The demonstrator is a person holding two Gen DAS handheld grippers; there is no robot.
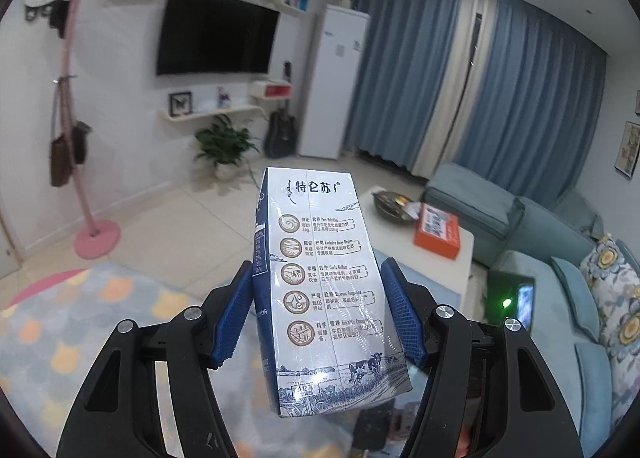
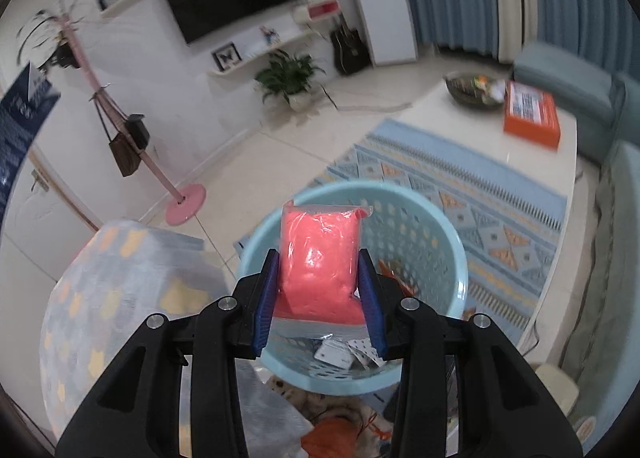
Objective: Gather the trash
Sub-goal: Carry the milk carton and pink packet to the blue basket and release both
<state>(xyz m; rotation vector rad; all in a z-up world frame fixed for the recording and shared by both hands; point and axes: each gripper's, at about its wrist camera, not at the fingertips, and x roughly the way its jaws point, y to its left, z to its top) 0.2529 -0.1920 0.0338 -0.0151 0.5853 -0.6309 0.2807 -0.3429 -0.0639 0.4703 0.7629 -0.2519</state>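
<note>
Left wrist view: close behind its gripper, angled slightly downward across the room toward the television (image 1: 218, 34). Right wrist view: close behind its gripper, tilted more steeply over the basket (image 2: 448, 242). Both share the television wall, coat stand (image 1: 74, 106) and white table (image 1: 466, 254).

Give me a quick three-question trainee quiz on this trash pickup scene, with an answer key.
1. True or false: the left gripper holds a milk carton.
2. What does the right gripper hold? A) pink bag B) orange box C) bowl
3. What container lies below the pink bag?

Key: 1. True. 2. A. 3. The blue basket, already holding some trash.
</note>
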